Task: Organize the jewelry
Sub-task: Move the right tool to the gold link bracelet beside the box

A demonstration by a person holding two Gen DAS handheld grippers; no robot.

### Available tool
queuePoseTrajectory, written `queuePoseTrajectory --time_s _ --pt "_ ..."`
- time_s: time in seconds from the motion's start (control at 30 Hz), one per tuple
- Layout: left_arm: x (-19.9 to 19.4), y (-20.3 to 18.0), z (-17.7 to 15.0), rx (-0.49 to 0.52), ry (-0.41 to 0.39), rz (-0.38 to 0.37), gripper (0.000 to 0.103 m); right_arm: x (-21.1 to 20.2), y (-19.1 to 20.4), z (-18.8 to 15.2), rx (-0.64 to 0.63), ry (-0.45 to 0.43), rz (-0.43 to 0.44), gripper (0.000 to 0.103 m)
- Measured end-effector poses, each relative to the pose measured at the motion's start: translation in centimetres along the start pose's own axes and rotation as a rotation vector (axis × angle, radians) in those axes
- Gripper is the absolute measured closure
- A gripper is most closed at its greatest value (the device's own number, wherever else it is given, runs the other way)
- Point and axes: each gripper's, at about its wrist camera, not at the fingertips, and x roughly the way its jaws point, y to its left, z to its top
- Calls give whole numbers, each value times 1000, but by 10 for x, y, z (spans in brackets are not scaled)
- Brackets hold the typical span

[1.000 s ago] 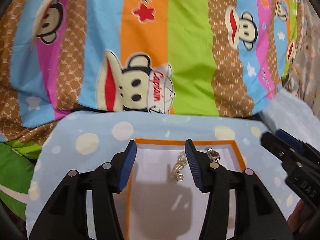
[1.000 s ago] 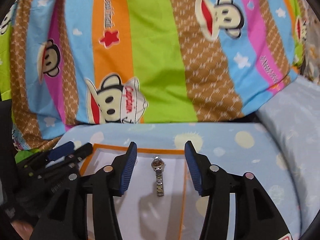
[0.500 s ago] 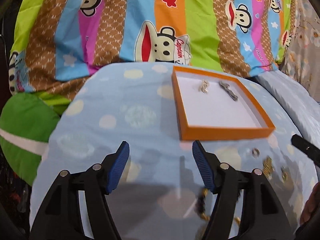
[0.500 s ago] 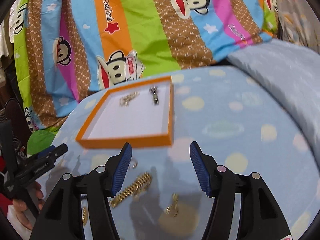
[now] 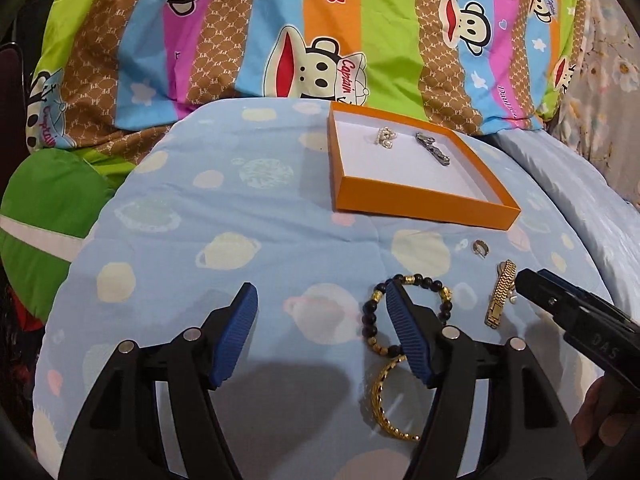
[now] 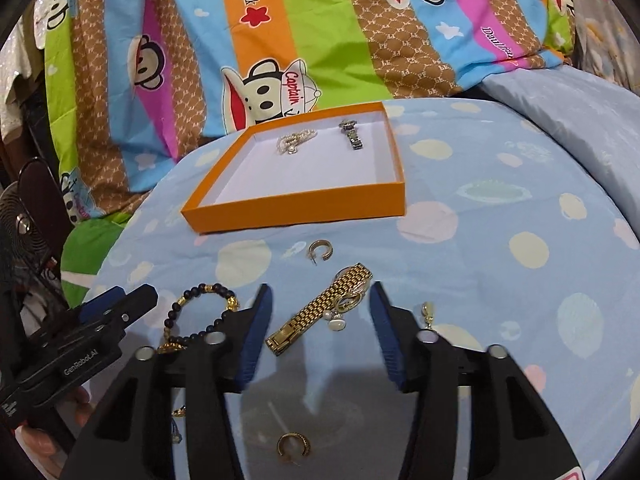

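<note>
Two hand-held grippers, left point(image 5: 322, 330) and right point(image 6: 320, 330), both wide open, empty. Gold link watch point(image 6: 320, 312) between right's fingers; shallow orange cardboard tray point(image 6: 296, 204) at 12 o'clock on bed.

Both hand-held grippers point(image 5: 322, 330) point(image 6: 320, 332) agape, empty

The shallow orange cardboard tray point(image 6: 296, 204) lies on the far part of the light-blue dotted bedspread point(image 6: 500, 248) — inside, the pearl chain point(image 6: 294, 142) left of the silver wristwatch point(image 6: 351, 135). Near of the tray: silver hoop earring point(image 6: 319, 250), then gold link watch point(image 6: 320, 308); black-and-gold bead bracelet point(image 6: 200, 312) to its left.
</note>
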Motion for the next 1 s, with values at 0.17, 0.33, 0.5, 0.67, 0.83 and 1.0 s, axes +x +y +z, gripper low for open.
queuePoseTrajectory --time_s 0.17,0.33,0.5,0.67,0.83,1.0 --pt "-2 2 -4 -16 6 15 38 8 -1 2 12 29 22 84" --pt "0 2 -5 -19 21 20 38 17 -8 -3 16 79 -9 92" --pt "1 1 -7 -21 36 -1 33 6 -28 -10 48 79 -49 96" --pt "-1 -9 -11 11 32 5 24 -6 -33 -14 56 59 -66 94" --pt "8 -17 -7 44 53 27 19 -12 -26 -15 52 41 -41 94" --pt "0 -1 -9 -47 60 -22 19 -27 -24 -16 18 13 -65 93"
